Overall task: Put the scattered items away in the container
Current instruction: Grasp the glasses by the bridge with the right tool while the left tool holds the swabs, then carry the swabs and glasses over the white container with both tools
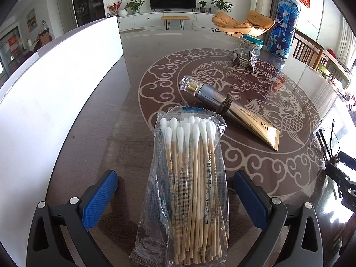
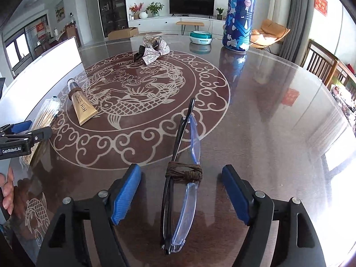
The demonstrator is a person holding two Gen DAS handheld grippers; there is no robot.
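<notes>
A clear bag of cotton swabs lies on the dark table between the wide-open blue pads of my left gripper; the pads do not touch it. Folded glasses bound with brown cord lie between the open pads of my right gripper, untouched. A gold tube with a clear cap lies beyond the swabs; it also shows in the right wrist view. A white container stands at the left. The left gripper shows at the left edge of the right wrist view.
A sparkly bow clip lies at the table's far middle. A tall blue canister and a small teal-lidded box stand at the far right. Wooden chairs stand beyond the right edge of the table.
</notes>
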